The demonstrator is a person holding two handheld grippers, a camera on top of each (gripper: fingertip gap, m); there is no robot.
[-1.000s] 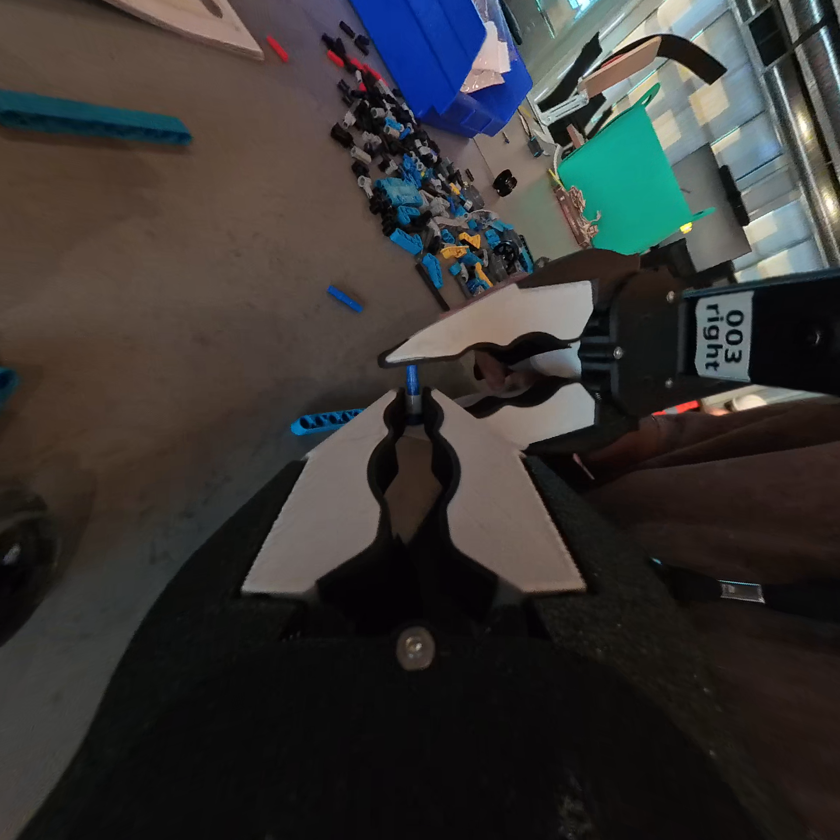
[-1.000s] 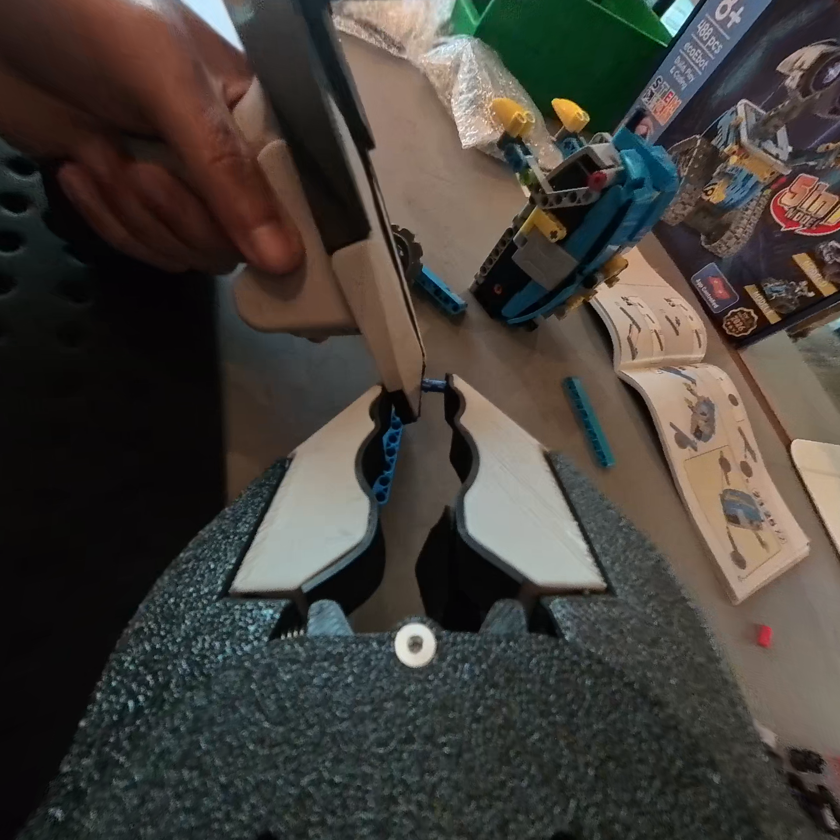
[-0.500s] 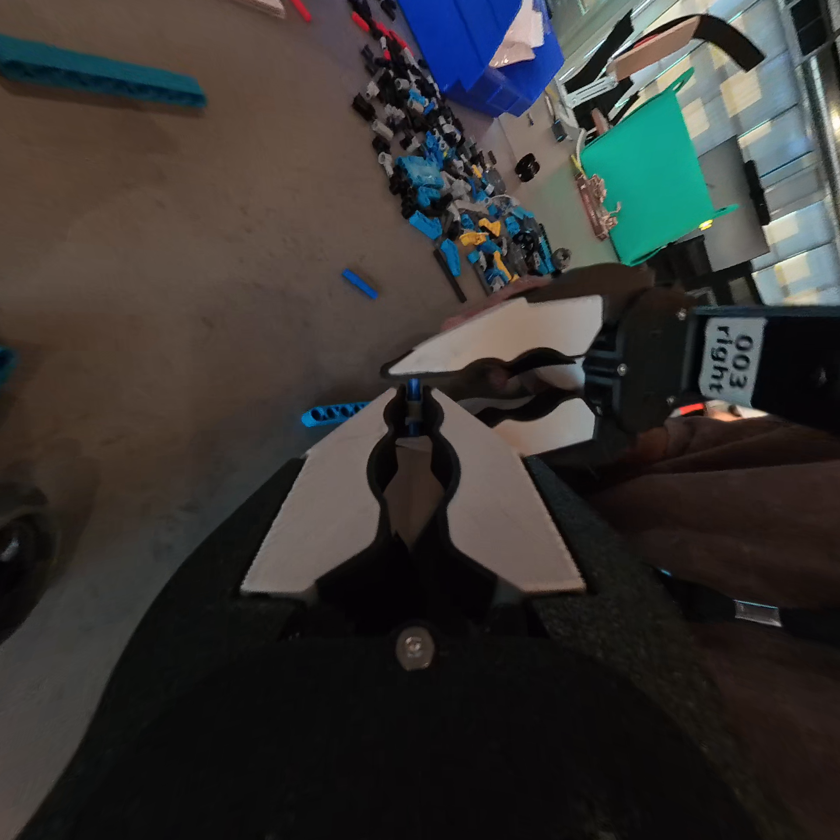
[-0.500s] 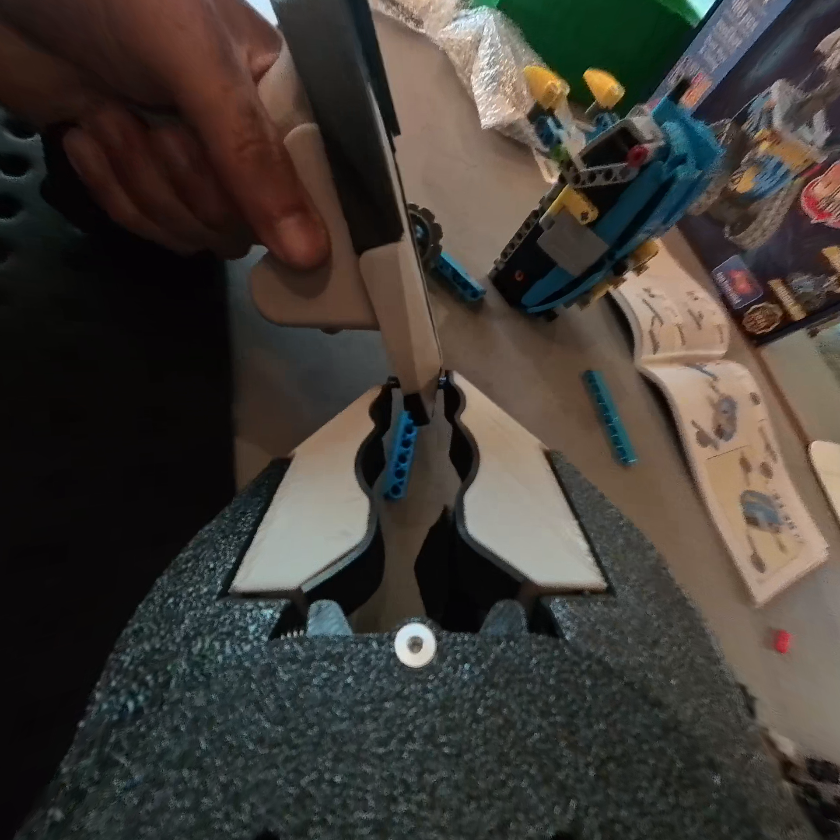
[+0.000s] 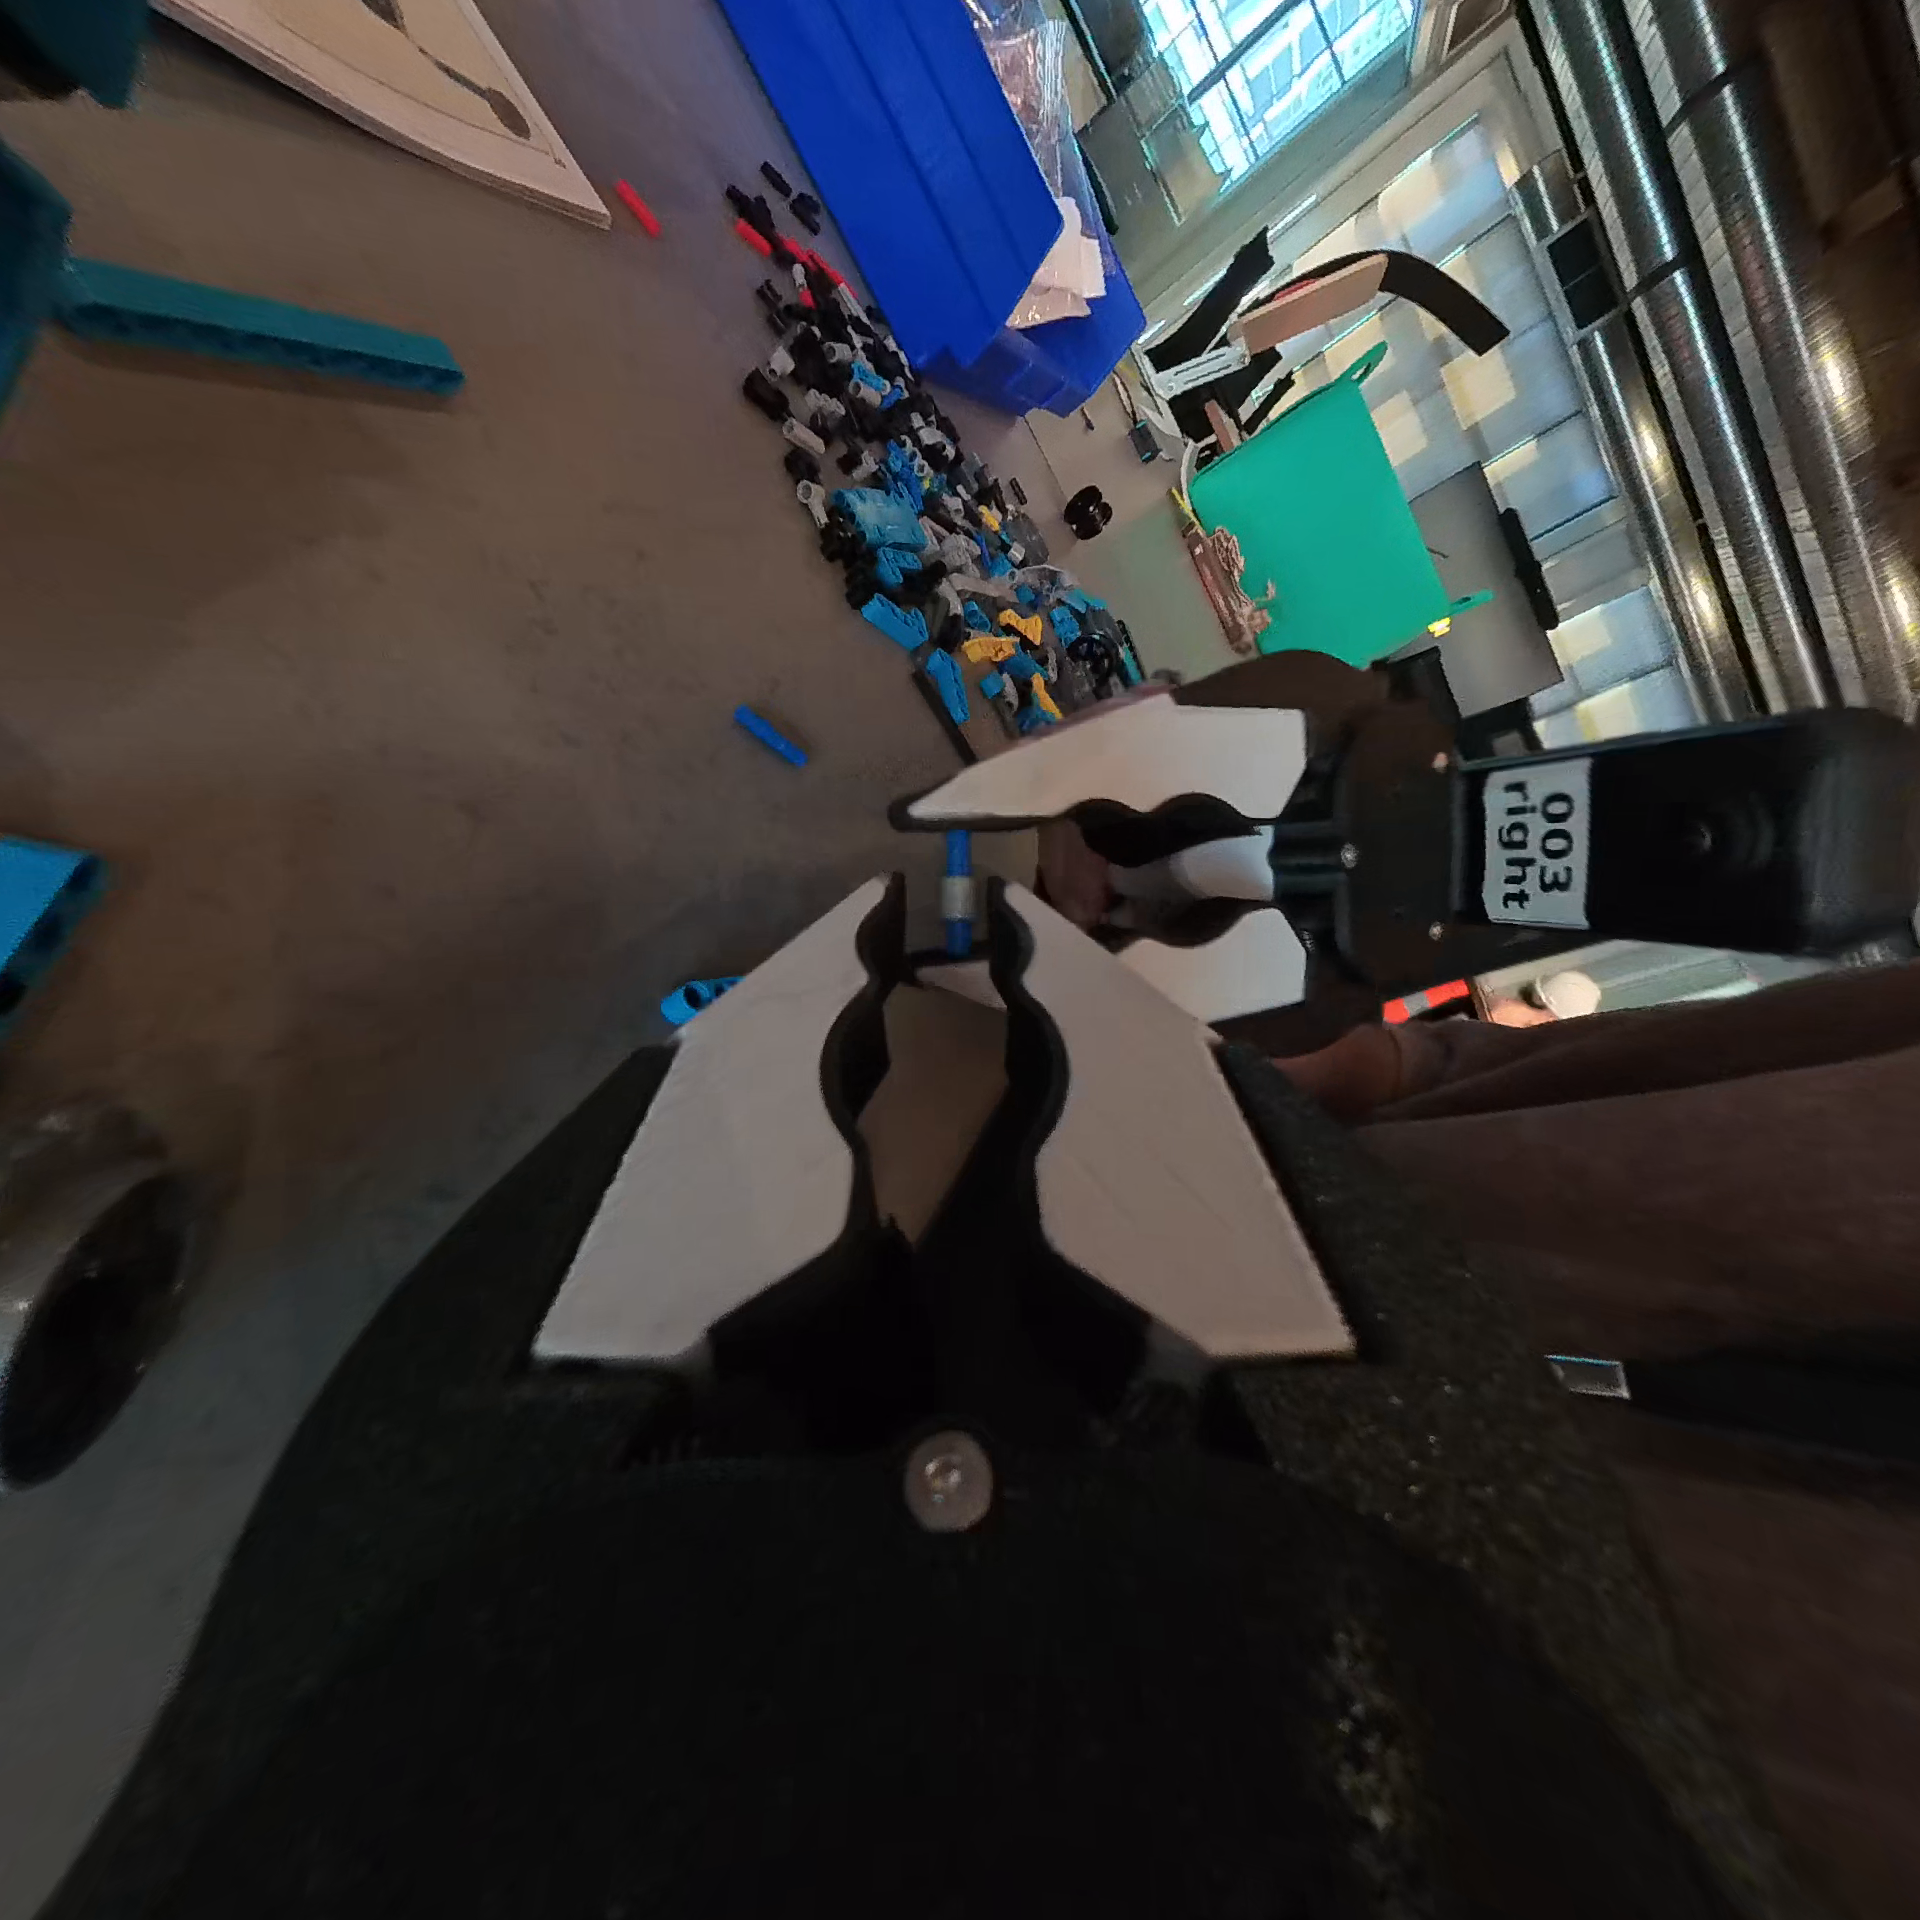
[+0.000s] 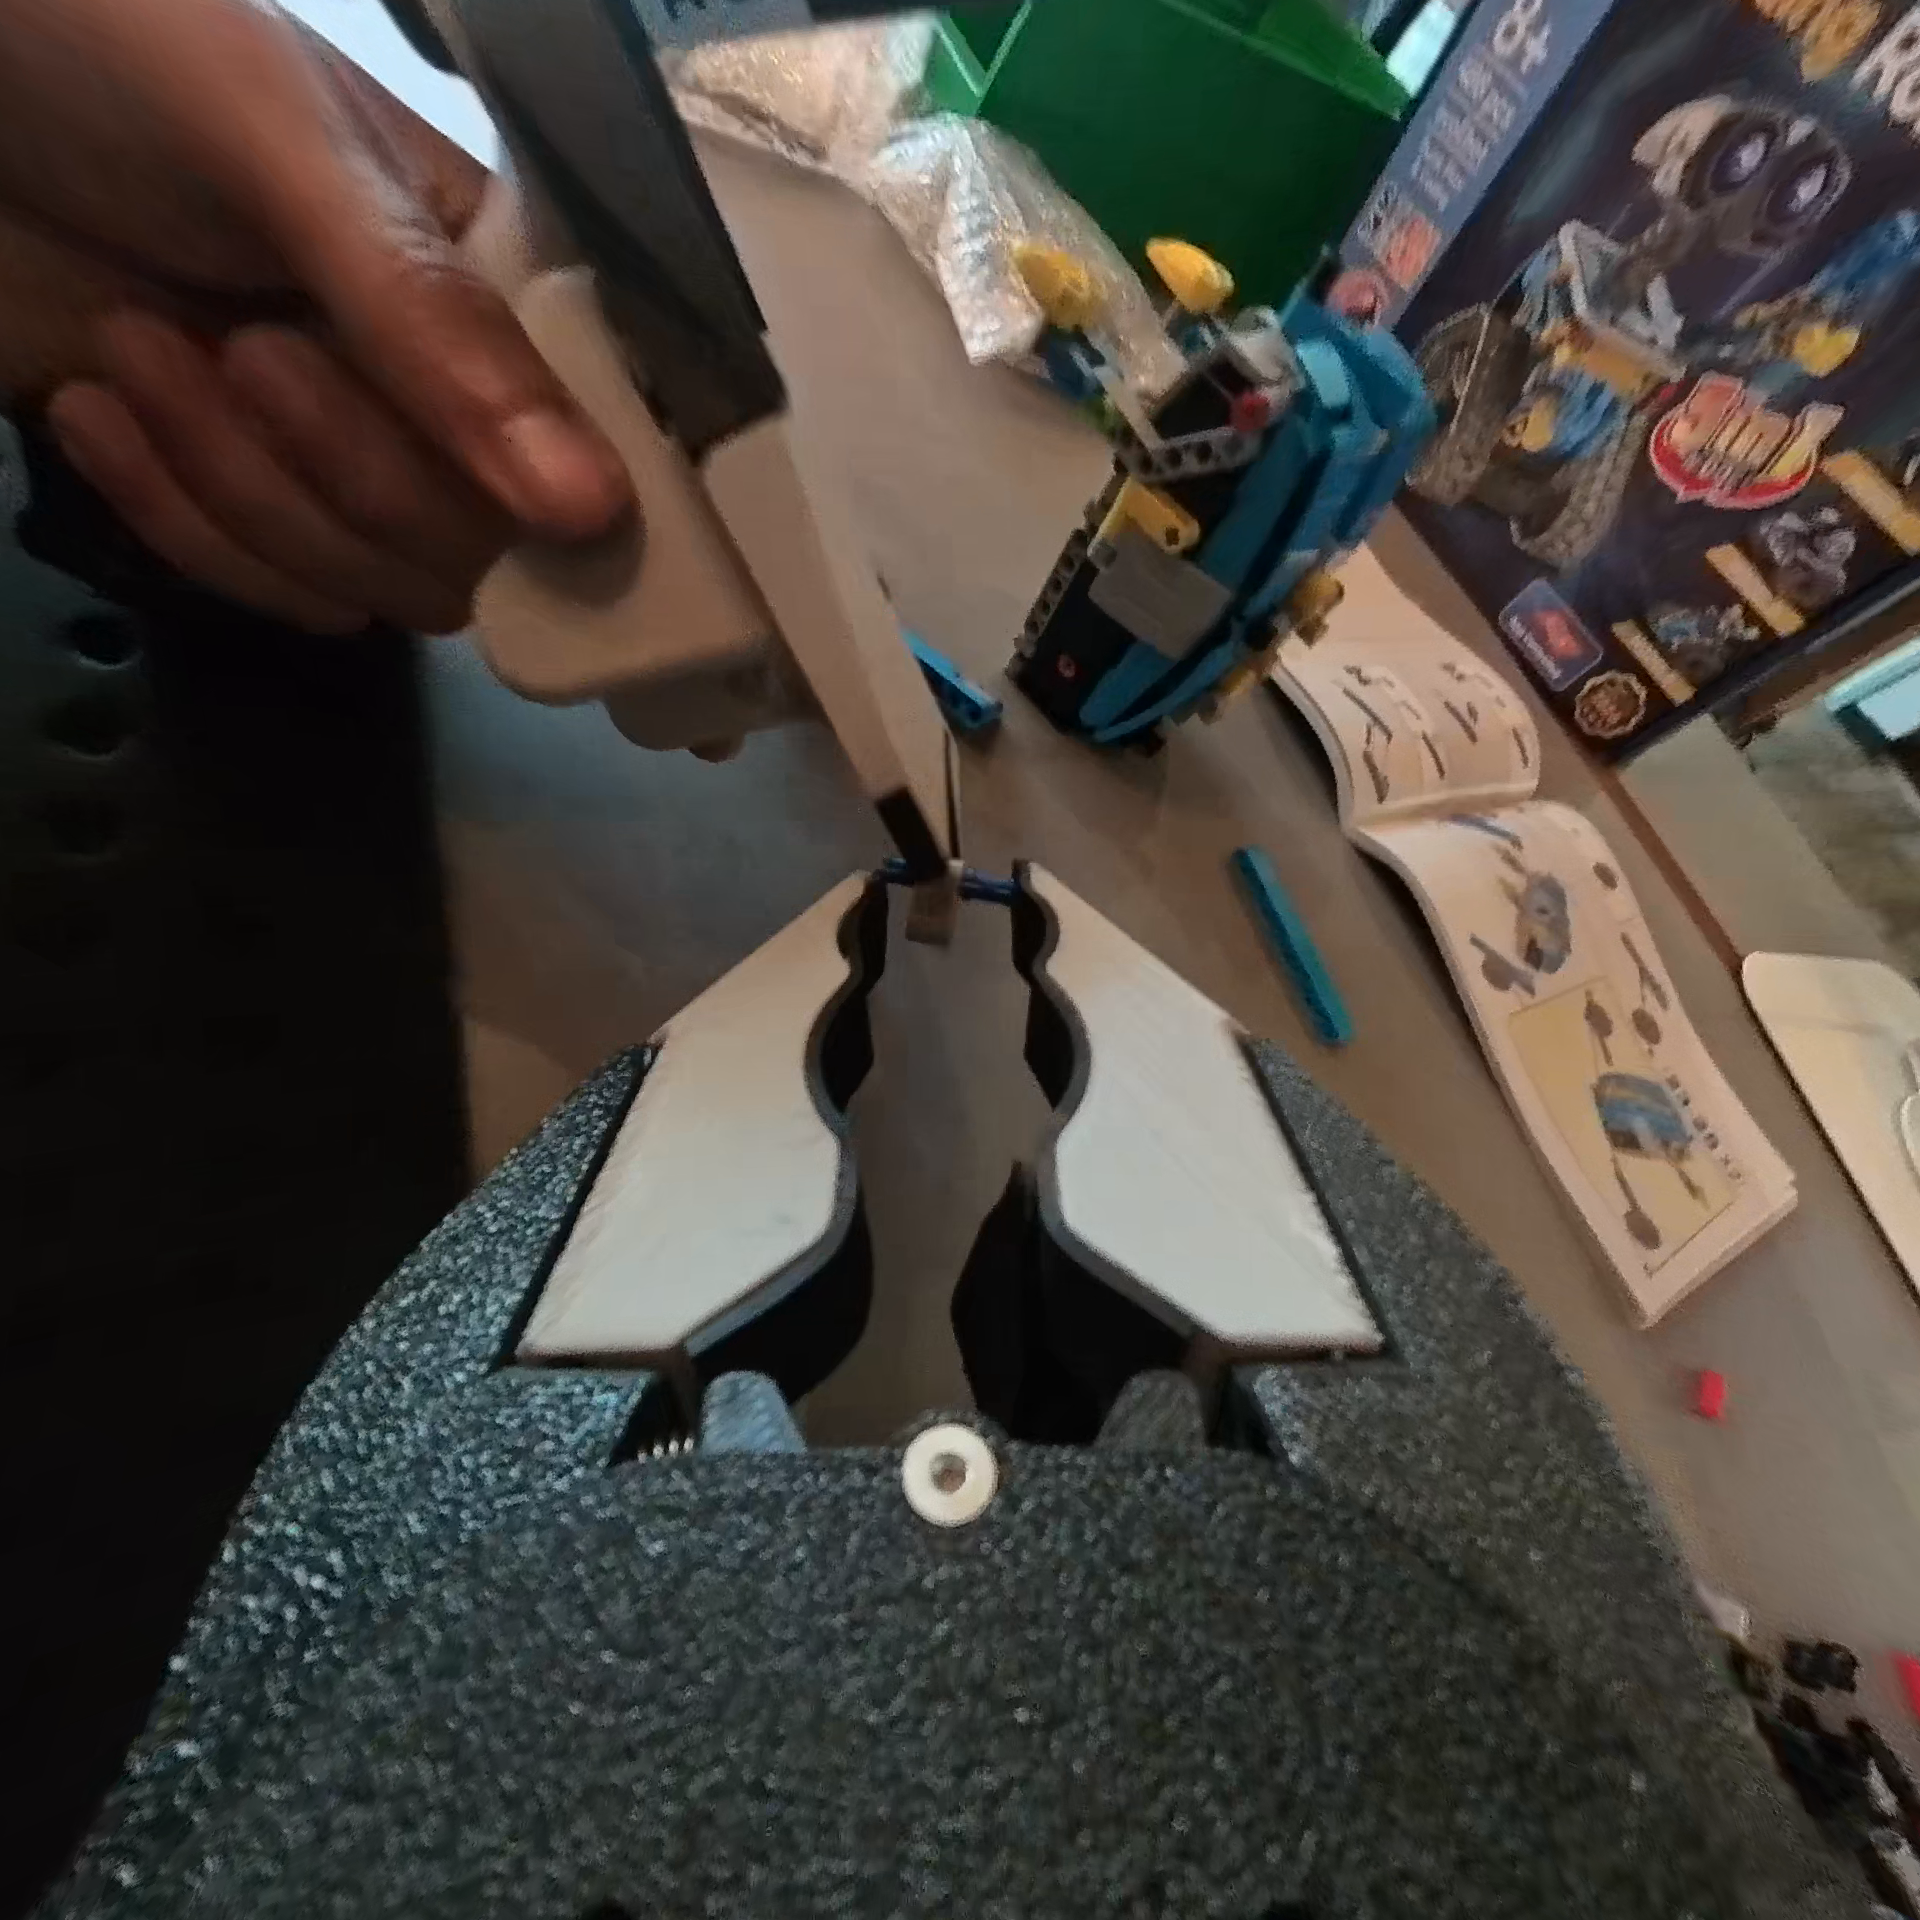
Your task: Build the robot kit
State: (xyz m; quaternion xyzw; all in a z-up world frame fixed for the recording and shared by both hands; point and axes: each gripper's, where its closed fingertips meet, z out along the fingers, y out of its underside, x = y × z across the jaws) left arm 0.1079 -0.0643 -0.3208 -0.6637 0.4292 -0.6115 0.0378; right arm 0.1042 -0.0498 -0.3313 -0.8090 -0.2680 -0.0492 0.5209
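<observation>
The left gripper (image 5: 943, 896) pinches a small blue pin with a grey collar (image 5: 956, 891) between its fingertips, the pin poking forward toward the upper finger of the right gripper (image 6: 943, 883), which comes in from the side. In the right wrist view that gripper's fingers stand a little apart with the thin blue pin spanning the gap between their tips — whether they squeeze it I cannot tell — and the left gripper's white finger (image 6: 831, 582), held by a hand (image 6: 281, 384), comes down onto the pin's middle. Both tools hover above a grey table (image 5: 364, 644). Beyond them stand a half-built blue brick model (image 6: 1226, 520), an open instruction booklet (image 6: 1538, 997), a teal beam (image 6: 1288, 940) and a printed box (image 6: 1662, 312). A heap of loose bricks (image 5: 914, 520) lies beside a blue bin (image 5: 935, 187).
</observation>
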